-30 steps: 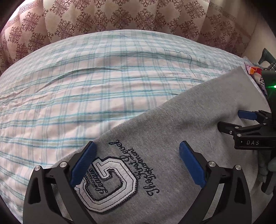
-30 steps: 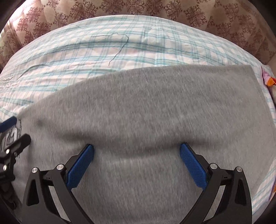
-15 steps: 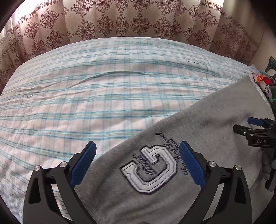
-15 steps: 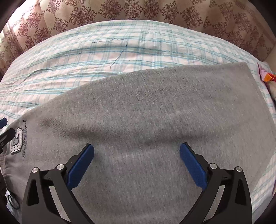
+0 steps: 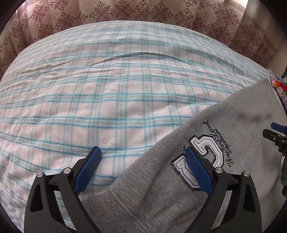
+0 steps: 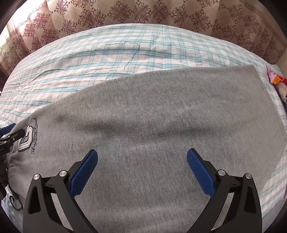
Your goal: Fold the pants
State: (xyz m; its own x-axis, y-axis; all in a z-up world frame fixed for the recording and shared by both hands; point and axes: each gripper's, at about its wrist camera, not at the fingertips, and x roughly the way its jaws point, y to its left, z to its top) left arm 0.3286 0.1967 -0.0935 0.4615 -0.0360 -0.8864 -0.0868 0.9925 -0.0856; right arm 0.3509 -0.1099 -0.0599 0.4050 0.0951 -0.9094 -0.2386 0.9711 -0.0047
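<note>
The grey pants (image 6: 152, 125) lie spread flat on the checked bedsheet (image 5: 89, 98), and everything here is placed off them. The left gripper (image 5: 143, 170) hangs over their ribbed waistband corner (image 5: 111, 199); its jaws stand apart and have just been closing a little, with the waistband edge below the gap and neither blue pad pressing on cloth. Its right fingertip (image 5: 197, 172) sits in front of the white letter patch (image 5: 206, 148) stitched on the pants, with dark script embroidery (image 5: 220, 141) just beside that patch. The right gripper (image 6: 142, 170) hovers over the middle of the pants, jaws wide and released, nothing between them but the grey fabric underneath. From the right wrist view the patch is at the pants' left end, with the left gripper's tip just beside it. A loose dark thread (image 6: 132, 52) lies on the sheet beyond the pants' far edge. Patterned curtains (image 6: 143, 14) hang behind the bed, and a colourful bundle (image 6: 277, 80) sits just past the pants' right corner.
</note>
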